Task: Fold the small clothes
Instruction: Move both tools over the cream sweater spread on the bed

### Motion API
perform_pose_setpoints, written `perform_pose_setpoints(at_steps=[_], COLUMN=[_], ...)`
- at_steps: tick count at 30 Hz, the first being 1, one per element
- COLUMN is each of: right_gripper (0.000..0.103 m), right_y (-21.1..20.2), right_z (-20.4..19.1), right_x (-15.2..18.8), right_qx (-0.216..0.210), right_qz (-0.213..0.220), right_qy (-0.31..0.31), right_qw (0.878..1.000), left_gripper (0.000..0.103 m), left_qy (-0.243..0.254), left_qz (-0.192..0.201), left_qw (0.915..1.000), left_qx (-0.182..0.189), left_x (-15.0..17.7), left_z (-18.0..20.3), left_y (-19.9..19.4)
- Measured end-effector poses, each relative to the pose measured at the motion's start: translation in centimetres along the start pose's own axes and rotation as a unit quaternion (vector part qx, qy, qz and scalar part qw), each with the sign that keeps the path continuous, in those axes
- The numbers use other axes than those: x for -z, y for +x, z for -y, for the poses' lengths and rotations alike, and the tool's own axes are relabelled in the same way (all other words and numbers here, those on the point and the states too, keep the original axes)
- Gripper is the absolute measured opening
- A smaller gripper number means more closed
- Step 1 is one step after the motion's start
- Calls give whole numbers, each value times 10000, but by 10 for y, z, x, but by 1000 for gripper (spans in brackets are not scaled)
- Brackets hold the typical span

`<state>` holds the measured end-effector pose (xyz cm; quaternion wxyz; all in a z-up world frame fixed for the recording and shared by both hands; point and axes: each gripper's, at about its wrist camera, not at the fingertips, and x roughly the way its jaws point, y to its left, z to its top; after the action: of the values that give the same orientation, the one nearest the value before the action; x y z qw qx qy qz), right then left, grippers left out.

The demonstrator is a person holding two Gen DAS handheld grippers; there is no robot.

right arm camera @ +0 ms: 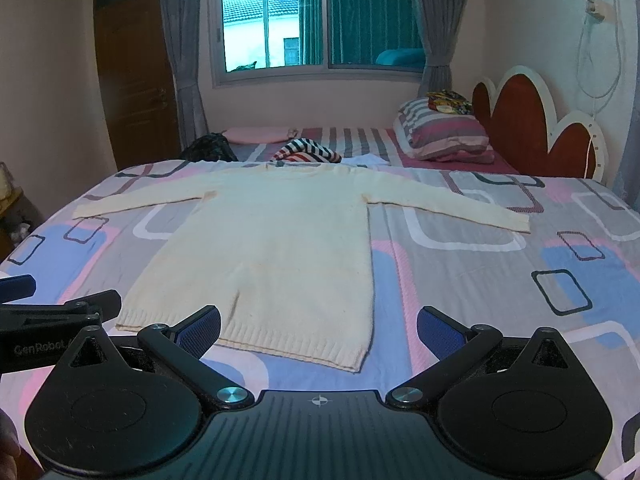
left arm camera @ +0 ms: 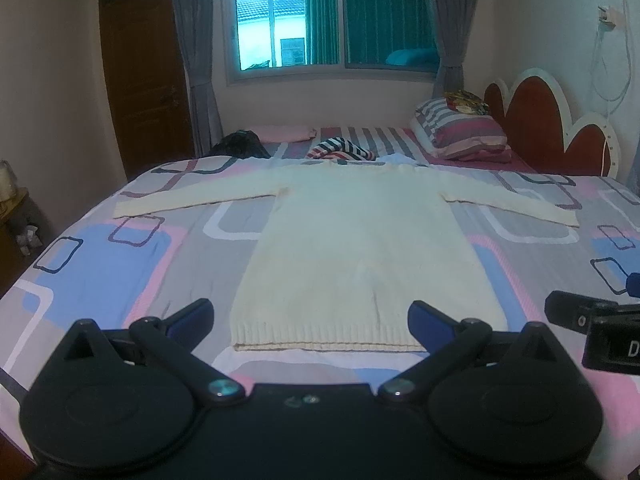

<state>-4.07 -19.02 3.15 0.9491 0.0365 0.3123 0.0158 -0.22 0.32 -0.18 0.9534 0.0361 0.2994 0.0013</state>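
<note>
Cream ribbed-knit long-sleeved sweater [left arm camera: 352,240] spread flat on patterned bedspread [left arm camera: 100,280]; soft, light, likely stretchy; best pinched at ribbed hem corners. Left gripper [left arm camera: 310,316] and right gripper [right arm camera: 318,326] both wide open, empty.

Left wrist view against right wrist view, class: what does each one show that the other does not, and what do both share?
Only the left wrist view shows the right gripper at its right edge. Only the right wrist view shows the left gripper at its left edge, printed "GenRobot", and the hem's right corner uncovered. Both share the cream knit sweater lying flat, sleeves spread, on the patterned bedspread, with open fingers in front, plus the striped pillow and window.
</note>
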Motion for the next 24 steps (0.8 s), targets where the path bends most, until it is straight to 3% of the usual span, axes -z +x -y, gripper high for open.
perform_pose_setpoints(at_steps=[24], right_gripper=[103], right_y=[1], right_z=[-4], right_x=[1], right_qx=[6], right_qz=[2], right_qy=[-5], right_qw=[10000], left_gripper=[102], left_qy=[-2], left_qz=[-22], left_qw=[10000], left_qx=[-3], left_x=[-1], left_z=[-2], left_y=[-2])
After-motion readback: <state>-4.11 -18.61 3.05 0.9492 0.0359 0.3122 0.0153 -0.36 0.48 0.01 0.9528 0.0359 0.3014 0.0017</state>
